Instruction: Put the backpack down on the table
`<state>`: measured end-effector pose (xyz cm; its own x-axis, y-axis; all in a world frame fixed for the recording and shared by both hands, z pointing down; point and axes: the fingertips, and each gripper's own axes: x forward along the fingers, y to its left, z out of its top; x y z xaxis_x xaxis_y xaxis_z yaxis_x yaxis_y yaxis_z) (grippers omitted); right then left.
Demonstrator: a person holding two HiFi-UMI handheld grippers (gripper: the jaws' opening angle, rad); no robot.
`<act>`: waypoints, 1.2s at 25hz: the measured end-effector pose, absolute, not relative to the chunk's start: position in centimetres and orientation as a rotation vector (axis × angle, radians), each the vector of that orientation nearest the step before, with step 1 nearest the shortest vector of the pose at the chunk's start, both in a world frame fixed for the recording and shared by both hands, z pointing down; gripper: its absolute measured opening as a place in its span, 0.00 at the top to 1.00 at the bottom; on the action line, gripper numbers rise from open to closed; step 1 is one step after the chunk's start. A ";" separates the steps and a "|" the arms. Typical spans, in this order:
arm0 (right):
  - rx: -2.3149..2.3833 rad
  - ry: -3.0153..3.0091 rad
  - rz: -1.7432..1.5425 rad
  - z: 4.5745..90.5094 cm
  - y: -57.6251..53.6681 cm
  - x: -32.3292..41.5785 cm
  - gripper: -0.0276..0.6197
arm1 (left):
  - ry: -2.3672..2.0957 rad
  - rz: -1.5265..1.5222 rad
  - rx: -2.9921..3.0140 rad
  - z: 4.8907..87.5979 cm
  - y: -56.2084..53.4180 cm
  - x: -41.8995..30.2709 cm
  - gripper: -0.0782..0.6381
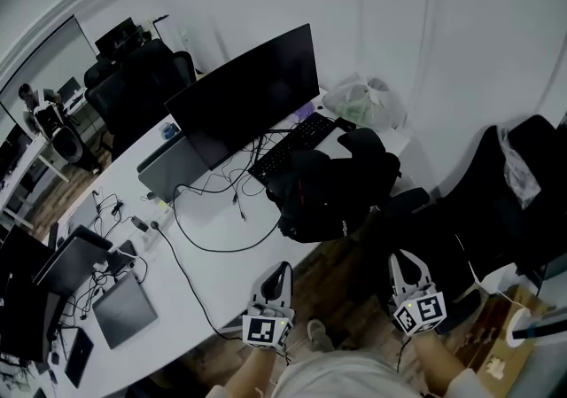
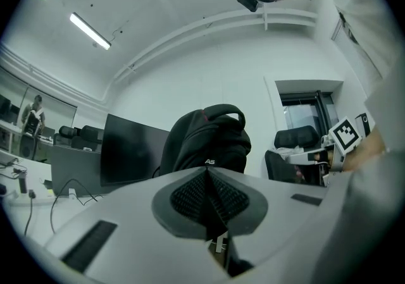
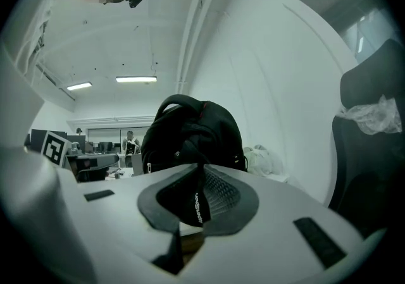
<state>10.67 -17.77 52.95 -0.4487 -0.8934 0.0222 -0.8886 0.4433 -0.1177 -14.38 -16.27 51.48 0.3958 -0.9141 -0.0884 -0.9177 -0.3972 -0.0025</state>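
Tabletop (image 1: 204, 272): cables are noted at the left, a monitor (image 1: 248, 95) mid-way, and a keyboard (image 1: 292, 146) just right of it.

The backpack (image 1: 332, 188) is seen standing upright on the tabletop, just beside the keyboard's near end and close to the near edge. The put-down is judged essentially done.

Left gripper (image 1: 277, 274): it is held off the tabletop edge, apart from the backpack. Its fingers are pressed together, with nothing between them.

Right gripper (image 1: 406, 261): it is also held clear of the tabletop. Its fingers are nearly together, and a black strip (image 3: 197, 203) with white print is pinched between them. Whether the strip belongs to the backpack cannot be told.

Risks, as judged:
- If the strip is a backpack strap, any pull-back of the right gripper could drag the backpack over the near edge and onto the floor. The fingers should be spread first.
- The backpack is tall, soft and set near the edge, so it could slump off unaided.
- A slump the other way could land it on the keyboard or snag the cables.
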 end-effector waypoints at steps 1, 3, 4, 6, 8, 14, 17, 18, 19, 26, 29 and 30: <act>-1.616 2.632 -0.174 52.8 -17.2 11.1 0.90 | 1.698 0.111 -2.576 51.3 -15.6 -13.8 0.88; -1.599 2.641 -0.170 52.6 -16.0 11.8 0.90 | 1.699 0.106 -2.562 51.0 -14.3 -12.7 0.88; -1.593 2.646 -0.168 52.6 -15.4 12.2 0.90 | 1.702 0.104 -2.554 50.8 -13.6 -12.1 0.88; -1.581 2.657 -0.170 52.7 -14.0 13.1 0.90 | 1.717 0.102 -2.539 50.6 -12.2 -11.0 0.88; -1.564 2.667 -0.176 53.0 -12.4 13.9 0.90 | 1.736 0.102 -2.524 50.3 -10.5 -10.1 0.88; -1.498 2.713 -0.172 53.2 -7.6 15.5 0.90 | 1.798 0.120 -2.480 50.1 -5.2 -8.5 0.88; -1.471 2.723 -0.164 52.9 -5.6 16.4 0.90 | 1.823 0.113 -2.467 50.3 -2.5 -7.6 0.88; -1.464 2.725 -0.162 52.7 -5.0 16.7 0.90 | 1.831 0.111 -2.464 50.4 -1.7 -7.4 0.88; -1.457 2.728 -0.161 52.6 -4.4 16.9 0.90 | 1.840 0.108 -2.460 50.5 -1.0 -7.2 0.88; -1.442 2.734 -0.178 52.4 -1.3 18.9 0.90 | 1.879 0.091 -2.435 50.3 1.9 -5.8 0.88; -1.431 2.737 -0.183 52.3 -0.4 18.9 0.90 | 1.879 0.085 -2.435 50.1 2.8 -5.8 0.88; -1.427 2.737 -0.183 52.2 -0.2 18.8 0.90 | 1.879 0.082 -2.436 50.1 3.0 -5.8 0.88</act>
<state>18.82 -0.22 52.22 -0.5733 -0.8193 0.0109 -0.8134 0.5676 -0.1272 -5.82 3.00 50.10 0.2539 -0.9638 -0.0816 -0.9672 -0.2532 -0.0183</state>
